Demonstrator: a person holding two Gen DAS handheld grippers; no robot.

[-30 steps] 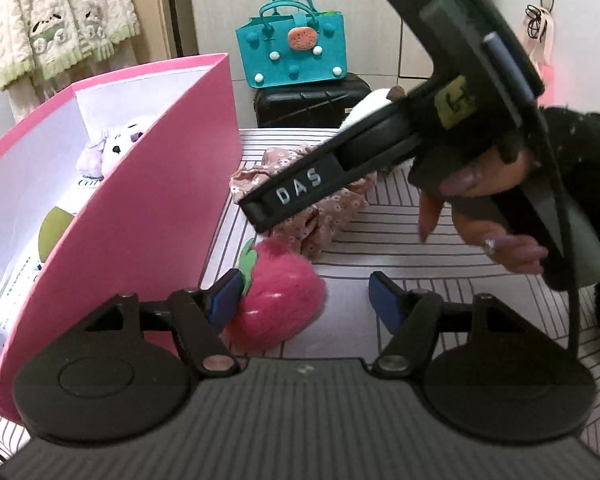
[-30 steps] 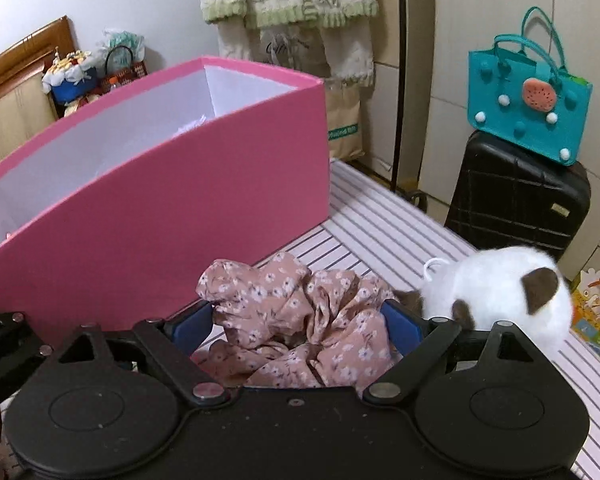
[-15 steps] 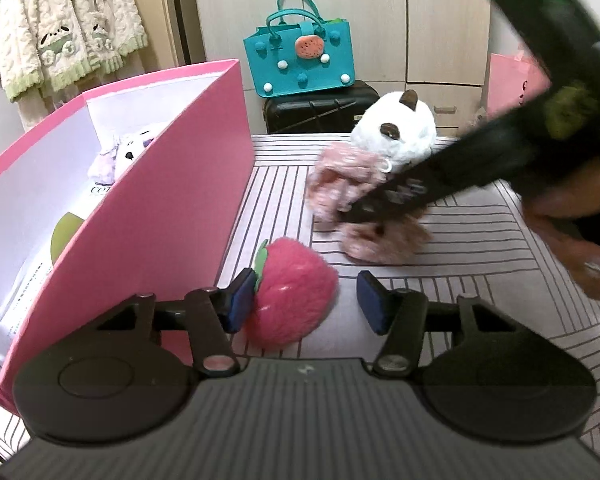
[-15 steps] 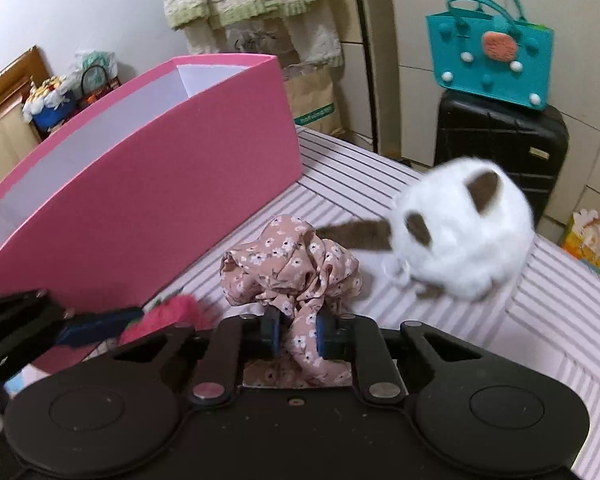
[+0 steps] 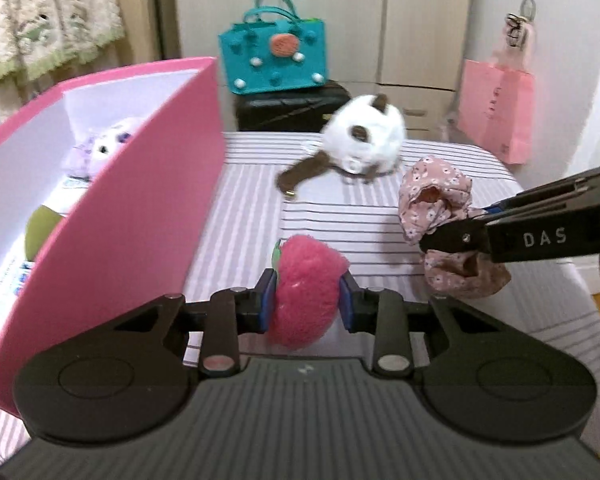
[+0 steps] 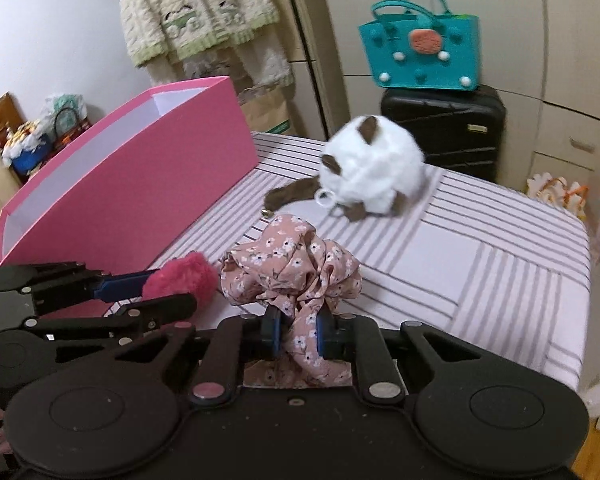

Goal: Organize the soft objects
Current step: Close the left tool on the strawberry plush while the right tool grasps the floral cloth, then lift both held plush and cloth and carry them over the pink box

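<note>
Left wrist view: pink plush strawberry (image 5: 306,292) sits squeezed between your left gripper (image 5: 307,297) pads, jaws clamped on it. Right gripper (image 6: 296,330) jaws pinch the floral scrunchie (image 6: 294,266), most of it bunched ahead of the pads. Thin pinch could slip if you swing fast. Pink box (image 5: 140,216) wall stands just left of the jaws; lift over its rim. Striped table (image 6: 480,264) ahead is open.

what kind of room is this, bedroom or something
Likely a bedroom or spare room at home: knitted sweaters hang by a wardrobe, a black suitcase stands beside it, and the work surface is a striped cloth.
</note>
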